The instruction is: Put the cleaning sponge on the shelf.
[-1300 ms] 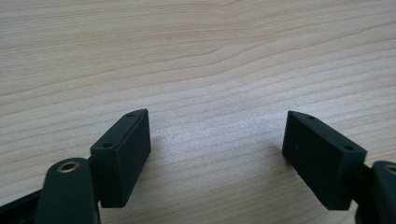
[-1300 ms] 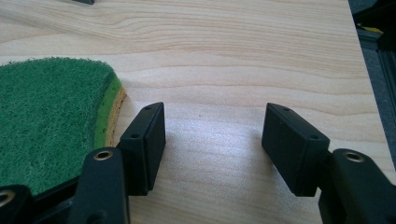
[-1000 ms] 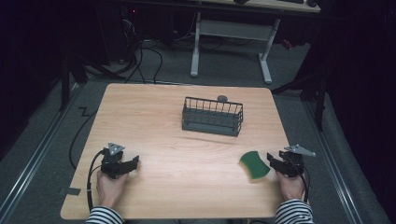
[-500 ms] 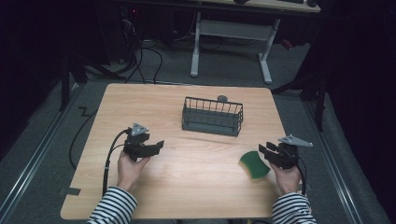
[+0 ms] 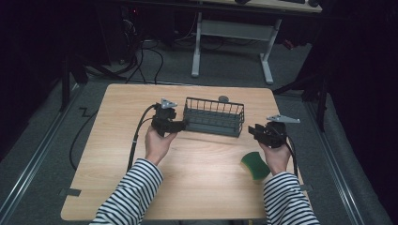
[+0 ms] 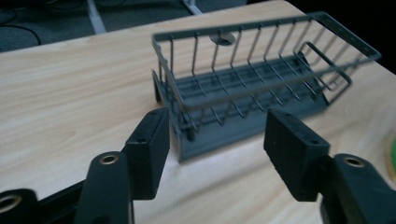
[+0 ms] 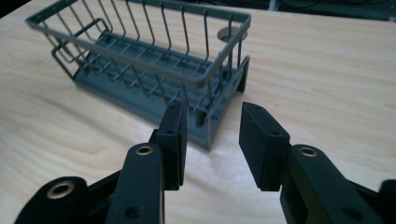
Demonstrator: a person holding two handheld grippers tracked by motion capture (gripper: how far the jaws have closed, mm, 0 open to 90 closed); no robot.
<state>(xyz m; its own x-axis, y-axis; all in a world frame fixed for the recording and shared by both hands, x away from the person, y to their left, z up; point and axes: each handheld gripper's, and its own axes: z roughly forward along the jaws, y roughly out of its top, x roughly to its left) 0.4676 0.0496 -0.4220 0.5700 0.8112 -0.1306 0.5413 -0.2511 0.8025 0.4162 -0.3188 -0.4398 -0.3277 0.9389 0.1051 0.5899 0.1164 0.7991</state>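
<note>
Jaws of the left gripper (image 6: 212, 154) stand wide apart with nothing held, the near left corner of the grey wire basket (image 6: 243, 88) just ahead between them; those of the right gripper (image 7: 210, 140) gape less widely, also empty, facing the basket's opposite end. Since half a second ago both hands have carried their grippers forward from mid-table to the basket's two ends. From the high view a green sponge (image 5: 255, 165) lies behind the right gripper beside the right hand (image 5: 277, 157), and no writing can be read anywhere.

The high view looks down on the whole table (image 5: 117, 187); both gripper views face the wire basket (image 6: 247, 88) closely, from opposite ends.
</note>
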